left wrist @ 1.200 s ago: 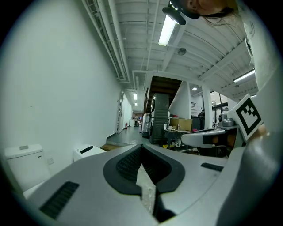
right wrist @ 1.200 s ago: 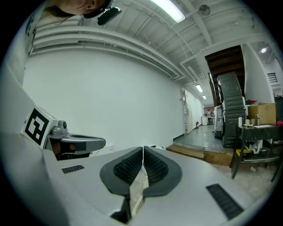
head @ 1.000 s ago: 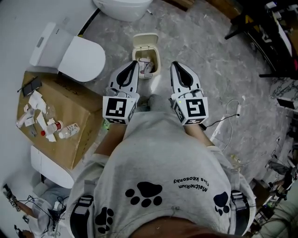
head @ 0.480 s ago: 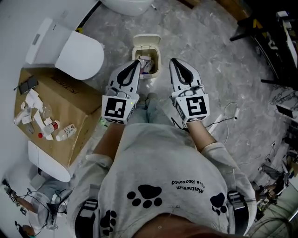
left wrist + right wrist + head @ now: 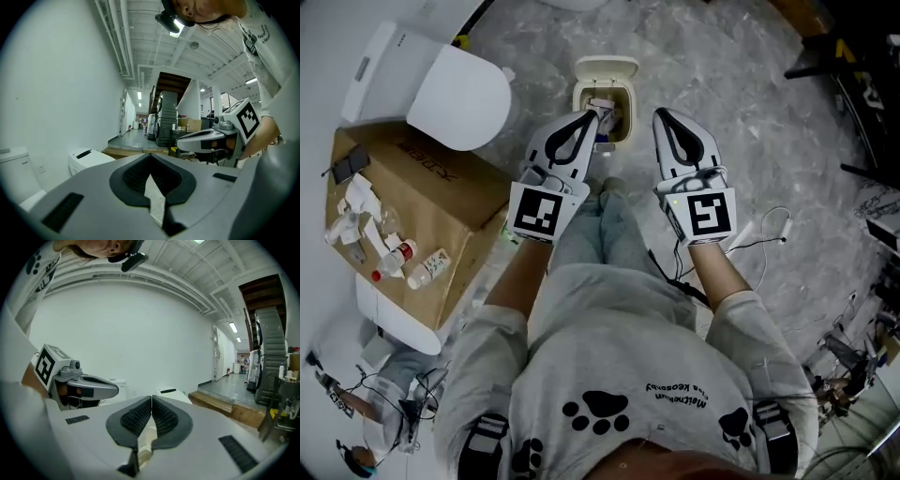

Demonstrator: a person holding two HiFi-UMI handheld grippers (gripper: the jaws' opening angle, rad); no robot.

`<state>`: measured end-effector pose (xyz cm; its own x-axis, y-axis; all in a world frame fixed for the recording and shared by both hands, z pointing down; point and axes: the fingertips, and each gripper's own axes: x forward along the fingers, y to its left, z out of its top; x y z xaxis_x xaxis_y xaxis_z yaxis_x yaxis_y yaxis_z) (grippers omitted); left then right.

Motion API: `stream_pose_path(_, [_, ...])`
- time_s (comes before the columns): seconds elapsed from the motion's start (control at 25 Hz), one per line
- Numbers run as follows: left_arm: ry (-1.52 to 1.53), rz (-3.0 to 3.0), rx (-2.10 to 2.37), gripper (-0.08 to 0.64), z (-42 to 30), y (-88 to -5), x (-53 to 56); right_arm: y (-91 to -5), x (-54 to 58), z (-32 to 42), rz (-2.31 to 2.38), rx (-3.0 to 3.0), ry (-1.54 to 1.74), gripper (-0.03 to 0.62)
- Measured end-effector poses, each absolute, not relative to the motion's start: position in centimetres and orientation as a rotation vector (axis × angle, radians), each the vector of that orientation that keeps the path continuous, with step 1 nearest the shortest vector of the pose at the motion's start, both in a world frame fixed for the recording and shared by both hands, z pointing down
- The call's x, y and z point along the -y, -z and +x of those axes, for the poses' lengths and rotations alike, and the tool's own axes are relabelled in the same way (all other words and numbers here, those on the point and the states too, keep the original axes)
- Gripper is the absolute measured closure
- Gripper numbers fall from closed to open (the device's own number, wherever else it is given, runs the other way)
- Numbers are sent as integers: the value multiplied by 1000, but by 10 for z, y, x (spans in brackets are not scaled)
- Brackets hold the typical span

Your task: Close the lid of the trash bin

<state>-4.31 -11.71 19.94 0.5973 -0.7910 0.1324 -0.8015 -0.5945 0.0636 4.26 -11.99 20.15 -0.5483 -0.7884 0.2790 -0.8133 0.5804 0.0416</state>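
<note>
Head view: left gripper [image 5: 590, 116] and right gripper [image 5: 662, 115], jaws closed and empty, hang near the bin [image 5: 626, 96], its lid [image 5: 606, 67] open.

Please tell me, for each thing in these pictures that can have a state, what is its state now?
trash bin: open, rubbish inside.
lid: tipped back, not closed.
left gripper: shut, holds nothing.
right gripper: shut, holds nothing.
cardboard box: closed, small things on top.
bottles: lying on their sides on the box.
</note>
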Motion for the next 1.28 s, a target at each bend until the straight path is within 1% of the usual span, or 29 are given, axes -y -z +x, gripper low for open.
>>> stream_pose_path(0.48, [-159,2635,1335,541,-44,-279,145,-261,147,34,1320,2595,-130,560])
stream_pose_path(0.92, [-196,2616,1337,541,-42,-349,176,-331,176,46,1281,2537,-112,560])
stream_pose_path(1.04, [-252,2594,1310,541,-42,-370,182,-343,187,47,1290,2540,-124,560])
stream_pose_path(1.28, [-203,2607,1326,541,-41,-384,203,-373,204,48,1232,2510,-113,560])
